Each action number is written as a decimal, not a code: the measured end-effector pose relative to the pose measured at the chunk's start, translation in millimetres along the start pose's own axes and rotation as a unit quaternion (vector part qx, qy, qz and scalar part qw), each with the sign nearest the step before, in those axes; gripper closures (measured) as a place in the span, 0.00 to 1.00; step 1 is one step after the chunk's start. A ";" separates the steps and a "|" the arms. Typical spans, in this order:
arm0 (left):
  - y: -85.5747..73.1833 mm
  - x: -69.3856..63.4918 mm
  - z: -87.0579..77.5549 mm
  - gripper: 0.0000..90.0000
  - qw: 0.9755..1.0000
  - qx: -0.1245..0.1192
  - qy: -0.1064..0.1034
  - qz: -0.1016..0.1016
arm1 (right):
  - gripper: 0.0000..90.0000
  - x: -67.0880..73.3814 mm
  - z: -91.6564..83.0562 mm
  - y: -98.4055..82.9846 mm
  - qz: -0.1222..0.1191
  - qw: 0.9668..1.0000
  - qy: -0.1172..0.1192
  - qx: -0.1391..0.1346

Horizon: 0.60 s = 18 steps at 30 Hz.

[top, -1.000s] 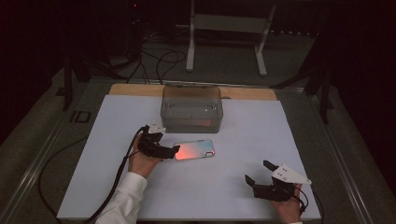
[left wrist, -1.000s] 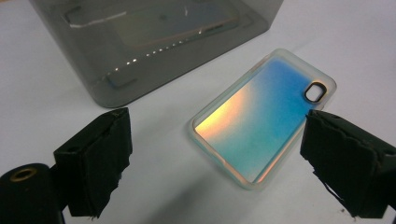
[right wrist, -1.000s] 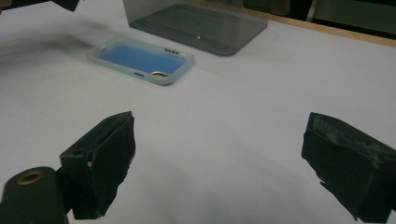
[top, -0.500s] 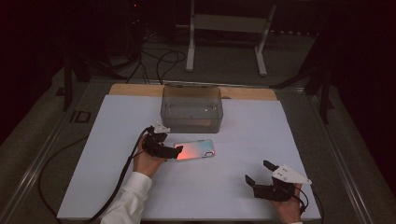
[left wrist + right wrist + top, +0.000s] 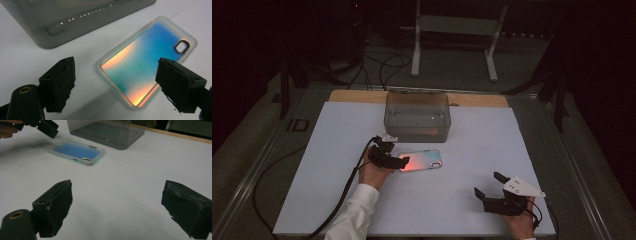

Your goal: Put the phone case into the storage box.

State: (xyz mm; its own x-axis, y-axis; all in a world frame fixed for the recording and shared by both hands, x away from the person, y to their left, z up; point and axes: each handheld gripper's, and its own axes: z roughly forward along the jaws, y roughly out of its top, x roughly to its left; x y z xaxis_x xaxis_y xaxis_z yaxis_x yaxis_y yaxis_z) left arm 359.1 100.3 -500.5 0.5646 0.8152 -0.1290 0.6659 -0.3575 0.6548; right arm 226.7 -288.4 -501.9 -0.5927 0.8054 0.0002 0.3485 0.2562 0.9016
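Observation:
An iridescent phone case [image 5: 422, 161] lies flat on the white table [image 5: 322, 150], shimmering orange, teal and blue [image 5: 145, 65]. My left gripper [image 5: 401, 161] hovers open at the case's left end, its jaws straddling that end [image 5: 117, 85] with a gap on both sides. In the right gripper view the case [image 5: 76, 151] shows farther off, and the left gripper [image 5: 47, 127] hangs above its left end. My right gripper [image 5: 490, 186] rests open near the table's front right, jaws wide apart over bare table [image 5: 117, 205].
A translucent grey plastic box [image 5: 417, 116] stands behind the phone case, close to it [image 5: 75, 17]. A black cable [image 5: 337, 200] trails from the left gripper toward the front edge. A wooden strip [image 5: 357, 96] lines the table's far side.
My left gripper has moved right, toward the phone case's left end, and its jaws now reach over that end. The right gripper has stayed put.

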 end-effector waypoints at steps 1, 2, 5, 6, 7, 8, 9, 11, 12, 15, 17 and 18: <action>-0.1 -0.8 1.1 0.22 1.000 0.004 0.004 0.002 | 0.11 0.0 0.0 0.0 0.000 1.000 0.000 0.000; -0.2 -1.3 1.9 0.24 1.000 0.007 0.007 0.003 | 0.11 0.0 0.1 0.0 0.000 1.000 0.000 0.000; 0.0 -2.1 4.6 0.30 1.000 0.021 0.016 -0.002 | 0.11 0.0 0.2 0.0 0.000 1.000 0.000 0.000; 0.0 -2.0 5.3 0.33 1.000 0.025 0.017 -0.006 | 0.11 0.0 0.3 0.0 0.000 1.000 0.001 0.001; 0.0 -1.6 5.8 0.36 0.999 0.029 0.017 -0.007 | 0.11 0.0 0.3 -0.1 0.000 1.000 0.001 0.001; 0.0 -1.6 6.5 0.39 0.999 0.032 0.017 -0.009 | 0.11 0.1 0.2 0.0 0.000 1.000 0.002 0.000; 0.0 -1.9 7.5 0.42 0.999 0.036 0.017 -0.013 | 0.11 0.1 0.1 0.0 0.000 1.000 0.002 0.000; -0.2 -1.4 9.6 0.50 0.999 0.044 0.013 -0.022 | 0.11 -0.1 0.2 -0.1 0.000 1.000 0.002 0.001; -0.2 -1.3 10.7 0.53 0.998 0.047 0.014 -0.027 | 0.11 -0.1 0.2 -0.1 0.000 1.000 0.002 0.001; -0.7 -0.4 13.5 0.66 0.998 0.055 0.006 -0.039 | 0.11 -0.1 0.3 -0.1 0.000 1.000 0.002 0.001; -0.5 -0.6 14.1 0.73 0.997 0.058 0.015 -0.043 | 0.11 -0.1 0.3 -0.2 0.000 1.000 0.002 0.001; -0.2 -0.2 14.2 0.76 0.997 0.059 0.016 -0.050 | 0.11 -0.1 0.4 -0.2 0.000 1.000 0.001 0.001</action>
State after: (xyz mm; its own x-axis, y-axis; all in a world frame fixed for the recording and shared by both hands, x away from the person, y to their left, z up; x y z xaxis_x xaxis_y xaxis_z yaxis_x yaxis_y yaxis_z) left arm 365.8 93.8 -511.2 0.4779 0.8631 -0.1631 0.7715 -0.3236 0.5478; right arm 227.0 -288.3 -502.2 -0.5947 0.8039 0.0016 0.3505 0.2575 0.9005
